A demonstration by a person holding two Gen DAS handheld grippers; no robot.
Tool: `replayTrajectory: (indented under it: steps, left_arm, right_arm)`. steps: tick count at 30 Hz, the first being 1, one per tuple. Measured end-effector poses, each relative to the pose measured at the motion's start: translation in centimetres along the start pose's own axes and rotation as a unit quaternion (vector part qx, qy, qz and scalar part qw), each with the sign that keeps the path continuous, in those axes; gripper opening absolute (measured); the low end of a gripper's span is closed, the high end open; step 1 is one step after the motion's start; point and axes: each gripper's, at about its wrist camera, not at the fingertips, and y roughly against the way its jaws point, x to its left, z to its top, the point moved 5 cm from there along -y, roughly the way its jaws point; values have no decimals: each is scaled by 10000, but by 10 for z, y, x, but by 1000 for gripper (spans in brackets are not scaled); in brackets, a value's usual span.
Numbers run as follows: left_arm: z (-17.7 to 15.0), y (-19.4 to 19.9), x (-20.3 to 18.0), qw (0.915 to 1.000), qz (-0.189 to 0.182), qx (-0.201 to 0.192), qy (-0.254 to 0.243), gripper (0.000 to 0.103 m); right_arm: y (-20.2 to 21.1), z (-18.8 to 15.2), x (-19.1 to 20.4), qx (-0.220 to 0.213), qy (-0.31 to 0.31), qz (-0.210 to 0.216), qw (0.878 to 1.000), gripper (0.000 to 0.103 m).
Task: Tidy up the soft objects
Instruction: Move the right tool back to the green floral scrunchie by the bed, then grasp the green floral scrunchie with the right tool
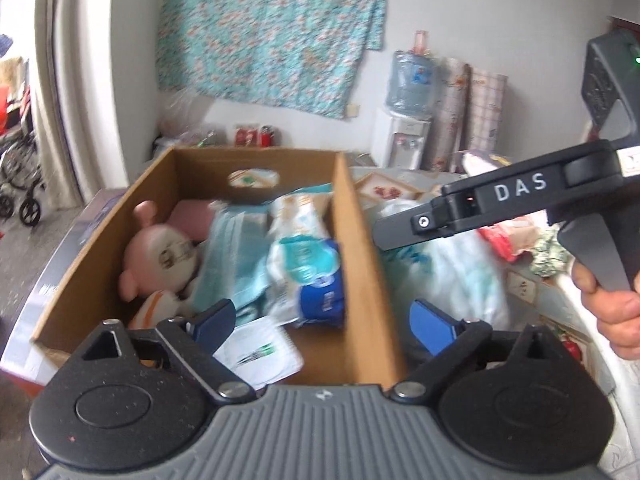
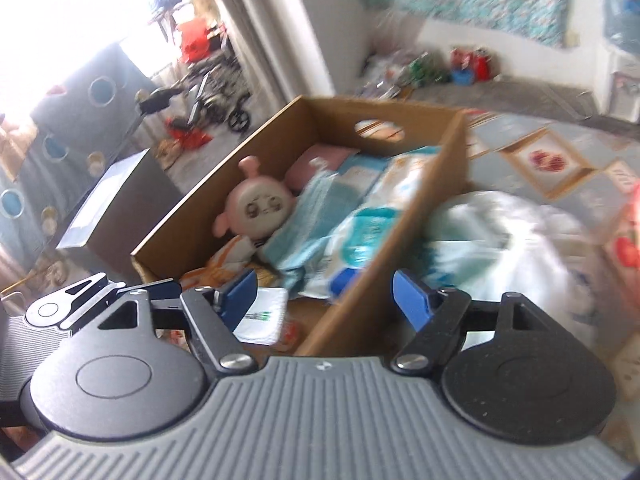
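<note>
Both views are motion-blurred; package labels in the cardboard box (image 1: 360,248) are unreadable. Left to right in the box: pink plush (image 1: 160,256), teal cloth (image 1: 232,264), tissue packs (image 1: 308,272). The white bundle (image 2: 500,248) right of the box is smeared. Your left gripper (image 1: 324,324) jaws are wide apart, nothing between them. Your right gripper (image 2: 324,296) jaws are also apart, empty, straddling the box wall.

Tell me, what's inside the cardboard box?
Inside the cardboard box are a pink plush toy, a light blue towel, soft plastic packs and a white packet. Whatever lies beneath them is covered.
</note>
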Motion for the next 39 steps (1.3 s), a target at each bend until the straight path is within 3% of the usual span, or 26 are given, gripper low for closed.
replayTrajectory:
  steps: [5,10,16,19,25,30,36,39]
  left_arm:
    - [14,-14,-65,9977,-490,-279,-385,98]
    - [21,-34,-139,9904,-959,-575,-814,98]
    - [14,-78,-218,9815,-1333,-620,-1226,98]
    - [10,-107,-251,9762,-1509,-685,-1402,98]
    - [-3,-169,-301,9689,-1698,-580,-1702,95]
    - [-12,-213,-326,9663,-1723,-354,-1880,84]
    - [-18,-249,-349,9617,-1771,-173,-2085,77]
    - [-18,-259,-354,9617,-1754,-135,-2101,68]
  right_arm:
    - [70,-15,-60,-435,-243,-784,9957,78]
    - [126,-40,-134,-621,-605,-1614,9831,78]
    - [162,-70,-216,-616,-1070,-2090,9701,77]
    - [158,-74,-244,-608,-1137,-2134,9684,75]
    - [130,-67,-282,-426,-942,-2143,9713,60]
    - [97,-64,-315,-137,-817,-2144,9732,50]
    - [70,-68,-353,85,-898,-2152,9724,42]
    - [62,-72,-364,156,-1045,-2031,9734,27]
